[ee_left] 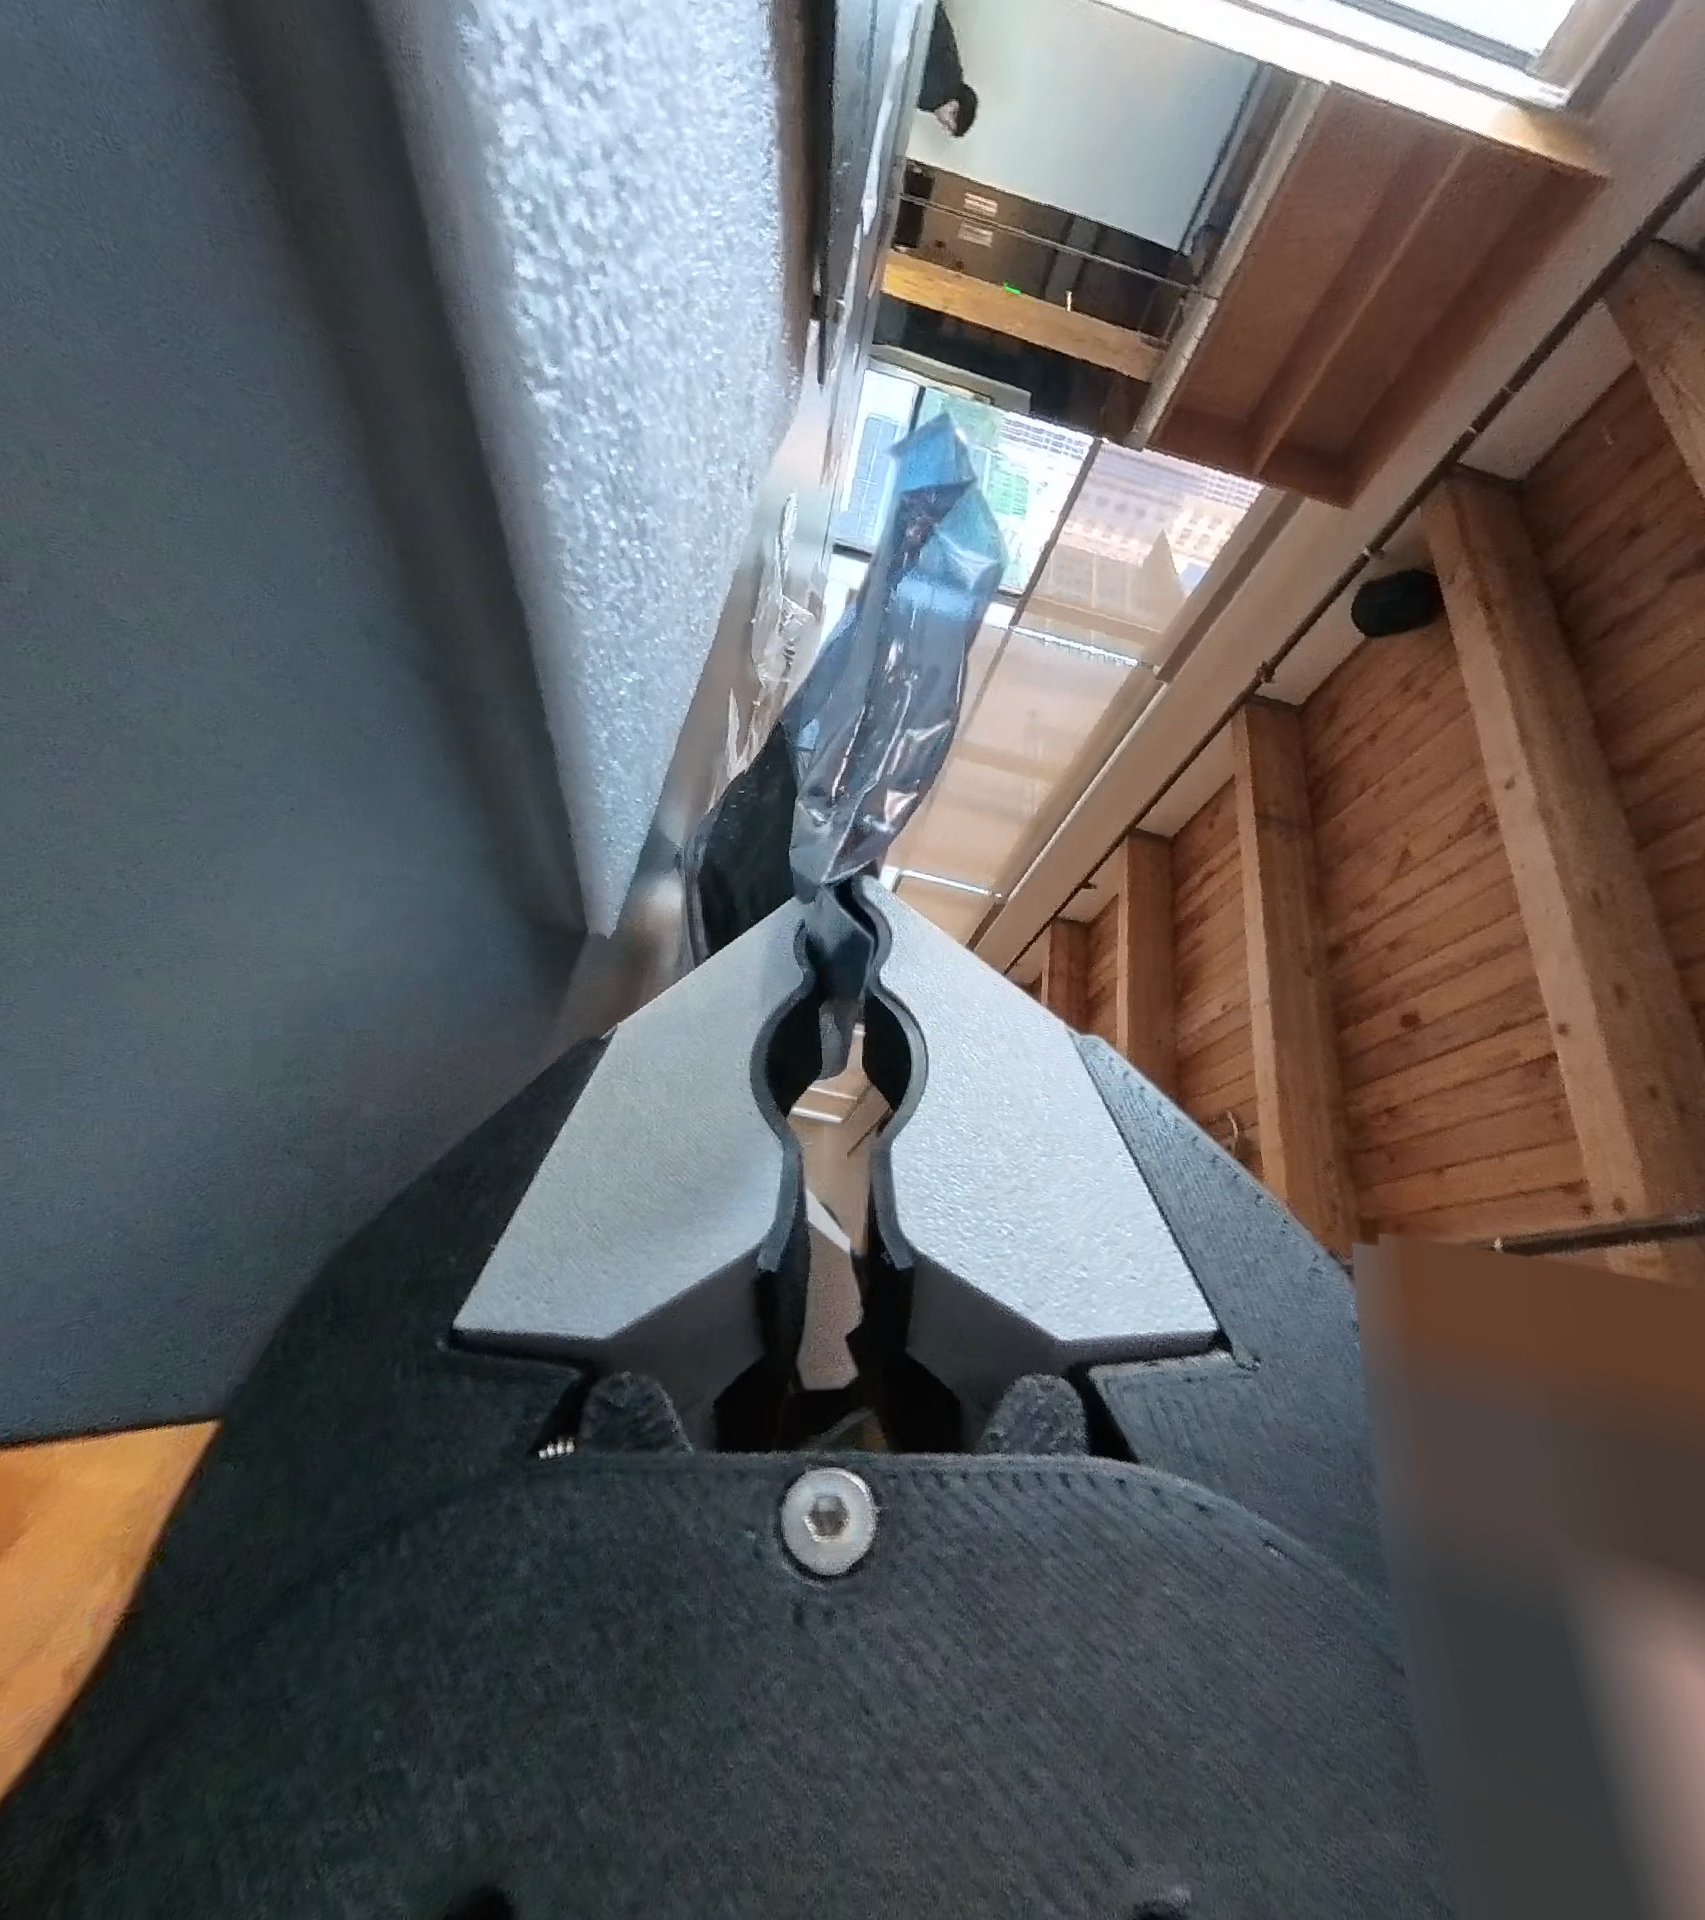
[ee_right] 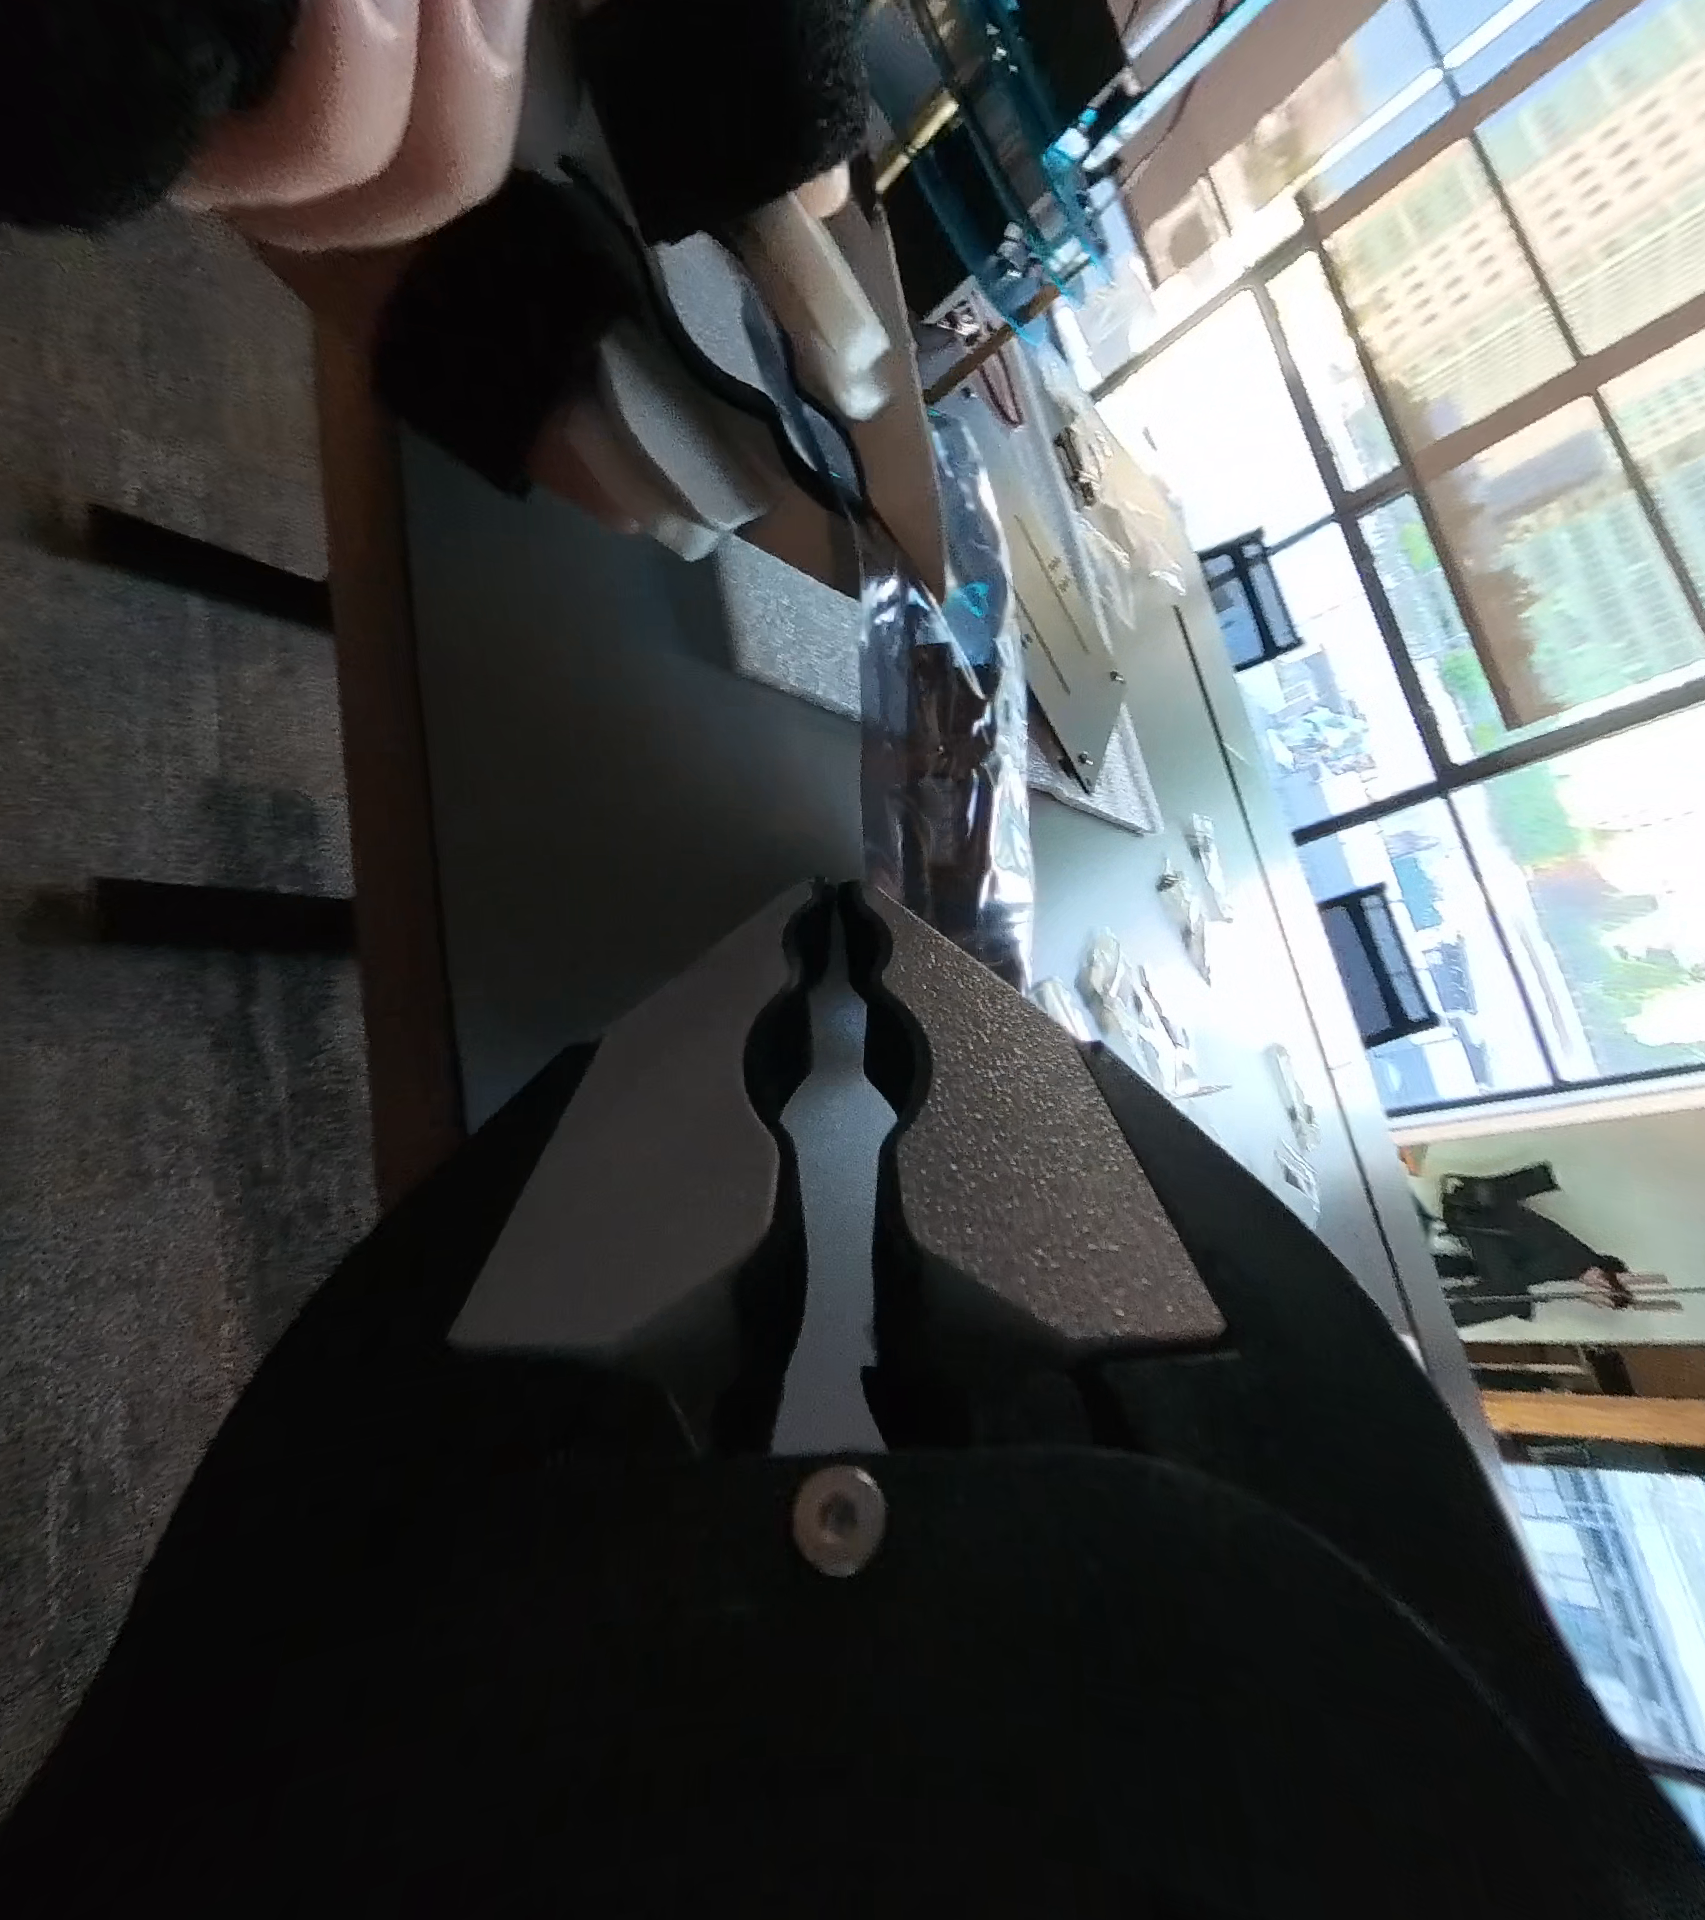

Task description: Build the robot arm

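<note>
My left gripper (ee_left: pixel 840 906) is shut on one end of a shiny silver anti-static bag (ee_left: pixel 879 707), which has a blue patch at its far end. The bag stands out stiffly from the tips, above the grey mat (ee_left: pixel 152 623). In the right wrist view the left gripper (ee_right: pixel 832 468) shows farther off, holding the same bag (ee_right: pixel 931 727). My right gripper (ee_right: pixel 834 891) is shut, with its tips right beside the bag's near edge. Nothing shows between its fingers. A black textured part (ee_left: pixel 739 831) beside the bag may be the right gripper.
A textured grey foam pad (ee_right: pixel 791 623) and a metal plate (ee_right: pixel 1076 665) lie on the table. Several small clear packets (ee_right: pixel 1139 1008) are scattered along it. A hand (ee_right: pixel 349 114) is at the top left. Large windows (ee_right: pixel 1554 520) are beyond, and carpet (ee_right: pixel 100 831) is below the table edge. Some 7 cm of space lies between my two pairs of fingers.
</note>
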`<state>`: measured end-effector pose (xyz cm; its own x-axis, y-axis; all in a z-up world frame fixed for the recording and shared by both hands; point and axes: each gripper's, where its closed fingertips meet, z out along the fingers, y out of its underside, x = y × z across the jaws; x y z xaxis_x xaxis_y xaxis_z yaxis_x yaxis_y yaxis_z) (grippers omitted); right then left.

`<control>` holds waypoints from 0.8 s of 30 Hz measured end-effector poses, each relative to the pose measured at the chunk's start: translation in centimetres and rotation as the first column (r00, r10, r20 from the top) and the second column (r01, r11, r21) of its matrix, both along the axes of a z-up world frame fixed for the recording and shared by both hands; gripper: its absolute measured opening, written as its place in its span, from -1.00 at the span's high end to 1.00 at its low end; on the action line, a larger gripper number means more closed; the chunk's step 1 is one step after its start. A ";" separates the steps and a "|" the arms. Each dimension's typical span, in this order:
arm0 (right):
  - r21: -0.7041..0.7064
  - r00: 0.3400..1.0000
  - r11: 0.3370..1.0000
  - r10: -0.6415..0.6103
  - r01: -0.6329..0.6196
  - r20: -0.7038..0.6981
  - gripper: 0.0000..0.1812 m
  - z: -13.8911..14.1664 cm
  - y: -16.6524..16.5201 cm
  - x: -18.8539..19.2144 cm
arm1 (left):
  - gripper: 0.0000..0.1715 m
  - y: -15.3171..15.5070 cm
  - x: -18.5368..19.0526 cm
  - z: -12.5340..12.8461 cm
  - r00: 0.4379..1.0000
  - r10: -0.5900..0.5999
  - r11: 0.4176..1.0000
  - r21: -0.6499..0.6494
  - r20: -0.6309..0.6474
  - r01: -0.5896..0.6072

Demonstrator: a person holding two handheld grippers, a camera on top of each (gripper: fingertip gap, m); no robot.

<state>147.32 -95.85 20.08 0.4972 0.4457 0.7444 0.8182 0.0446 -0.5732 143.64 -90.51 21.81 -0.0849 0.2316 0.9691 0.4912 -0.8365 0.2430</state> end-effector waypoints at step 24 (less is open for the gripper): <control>0.132 0.981 0.990 -0.077 0.053 0.180 0.87 0.5 1.6 0.8 | 1.00 0.5 0.0 -0.1 0.999 -0.012 0.994 -0.112 0.036 0.016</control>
<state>148.11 -94.27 20.58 0.3708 0.3141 0.8740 0.9129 0.0496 -0.4052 143.67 -90.02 21.67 -0.1149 0.3402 0.9333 0.4688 -0.8098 0.3528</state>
